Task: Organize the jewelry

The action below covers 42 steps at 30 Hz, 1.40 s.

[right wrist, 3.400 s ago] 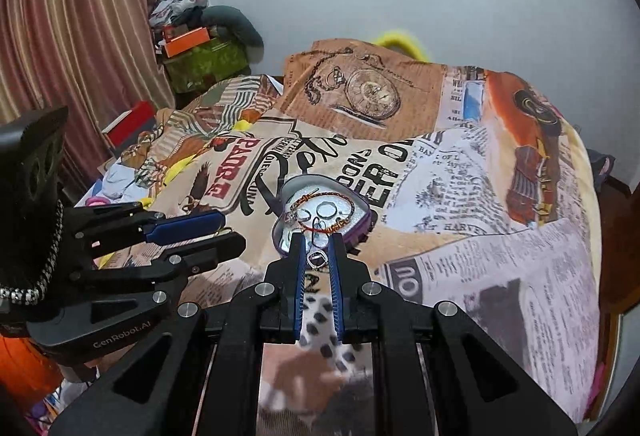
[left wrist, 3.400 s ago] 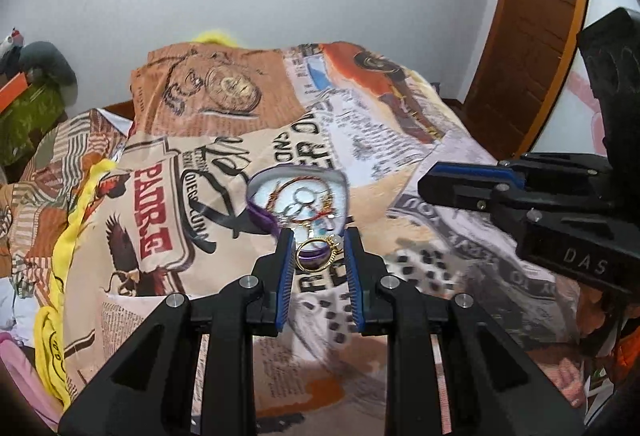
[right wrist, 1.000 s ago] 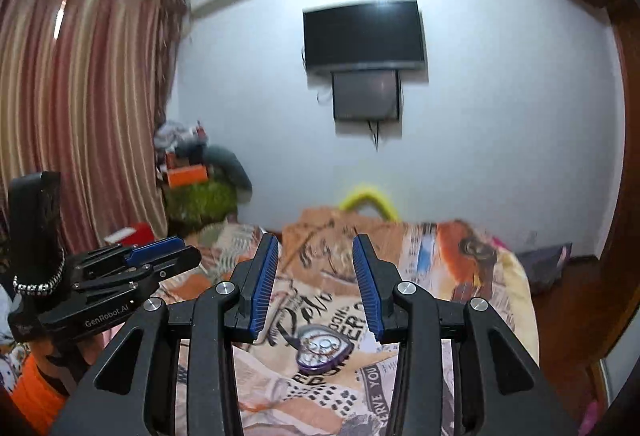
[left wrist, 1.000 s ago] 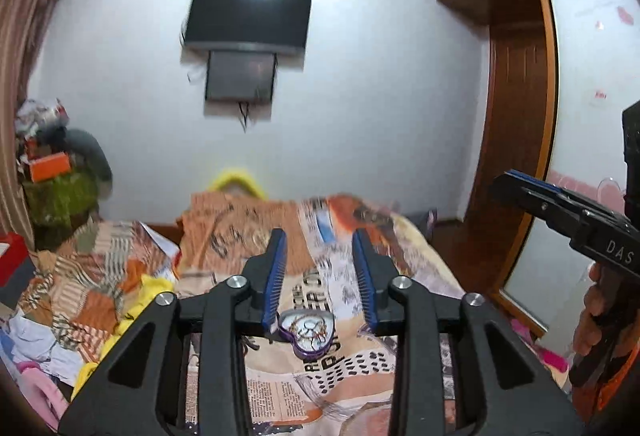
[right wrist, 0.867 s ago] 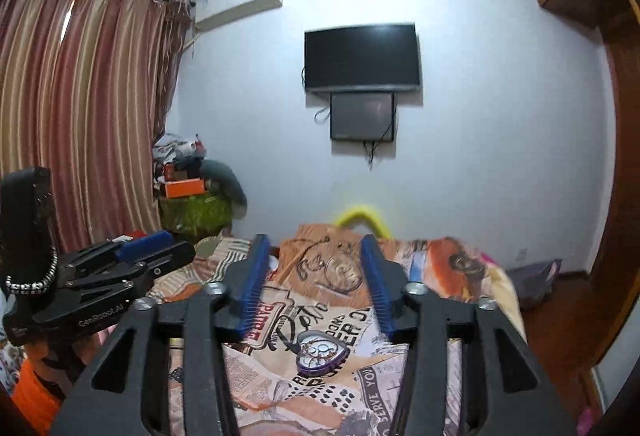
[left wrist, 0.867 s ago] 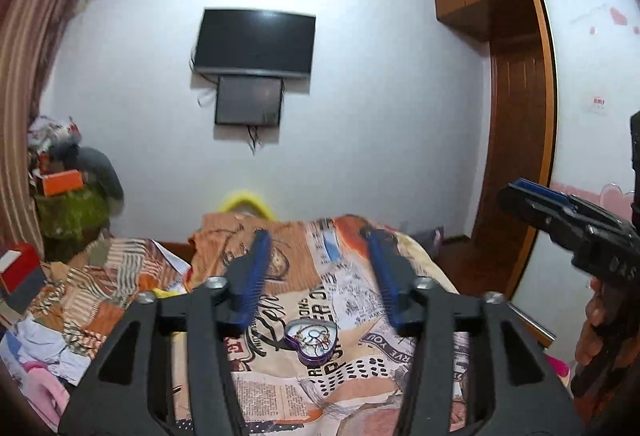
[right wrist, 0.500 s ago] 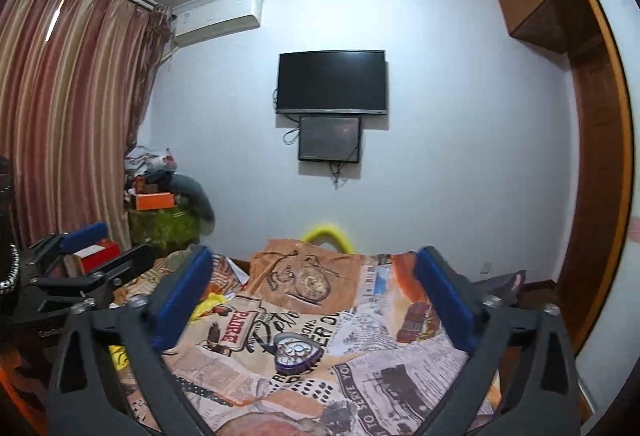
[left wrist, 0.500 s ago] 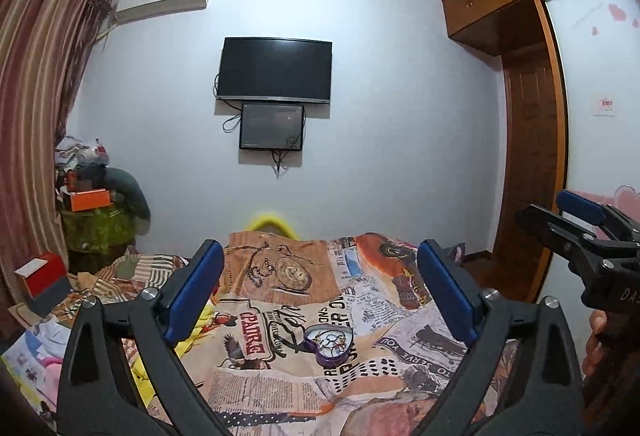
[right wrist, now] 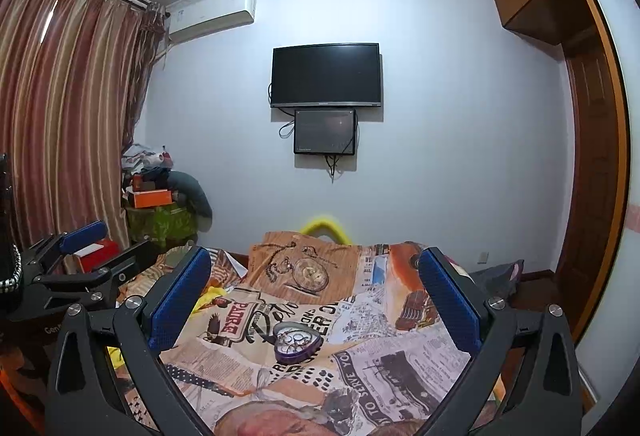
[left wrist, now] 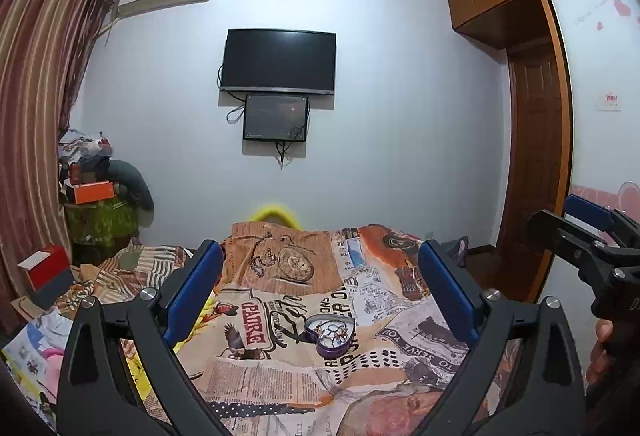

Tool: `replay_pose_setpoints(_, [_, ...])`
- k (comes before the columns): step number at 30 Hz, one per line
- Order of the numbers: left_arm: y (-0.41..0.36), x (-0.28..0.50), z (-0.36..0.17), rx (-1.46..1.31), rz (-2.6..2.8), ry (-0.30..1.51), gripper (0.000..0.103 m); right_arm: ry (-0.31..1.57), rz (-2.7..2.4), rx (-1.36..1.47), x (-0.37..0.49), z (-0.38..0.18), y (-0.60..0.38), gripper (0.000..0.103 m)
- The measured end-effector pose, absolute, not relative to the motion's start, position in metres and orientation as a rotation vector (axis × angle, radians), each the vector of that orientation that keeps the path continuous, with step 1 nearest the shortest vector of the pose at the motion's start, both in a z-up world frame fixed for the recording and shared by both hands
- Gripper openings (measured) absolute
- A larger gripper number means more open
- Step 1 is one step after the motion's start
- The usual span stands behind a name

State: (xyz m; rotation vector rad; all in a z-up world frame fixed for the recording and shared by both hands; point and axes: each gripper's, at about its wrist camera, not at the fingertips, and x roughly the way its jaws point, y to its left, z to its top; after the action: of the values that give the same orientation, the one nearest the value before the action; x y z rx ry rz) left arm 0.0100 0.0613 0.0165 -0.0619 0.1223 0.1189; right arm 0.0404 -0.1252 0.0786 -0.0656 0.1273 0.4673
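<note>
A purple heart-shaped jewelry box (left wrist: 330, 333) lies on the printed bedspread (left wrist: 280, 376) with several rings and bangles inside. It also shows in the right wrist view (right wrist: 296, 341). My left gripper (left wrist: 320, 276) is wide open and empty, raised well back from the box. My right gripper (right wrist: 316, 278) is also wide open and empty, held high and back from the box. The right gripper shows at the right edge of the left wrist view (left wrist: 592, 236), and the left gripper shows at the left of the right wrist view (right wrist: 80, 256).
A wall TV (left wrist: 279, 61) and a smaller screen (left wrist: 276, 118) hang on the far wall. A cluttered stand with an orange box (left wrist: 90, 192) is at the left by striped curtains (right wrist: 60, 116). A wooden door and wardrobe (left wrist: 536, 156) are at the right.
Both grippers have let go of the jewelry at the box, lifted up and back from the bed, and opened wide. The box now looks small and far.
</note>
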Motion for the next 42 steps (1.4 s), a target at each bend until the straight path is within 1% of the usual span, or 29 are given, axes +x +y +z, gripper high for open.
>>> replay_pose_setpoints(31, [0.065, 0.029, 0.001, -0.092, 0.083, 0.199, 0.099, 0.225, 0.47, -0.057, 0.049, 0.072, -0.128, 0.103])
replay_pose_setpoints(42, [0.067, 0.032, 0.0, -0.105, 0.046, 0.213, 0.099, 0.229, 0.471, -0.059, 0.052, 0.072, -0.129, 0.103])
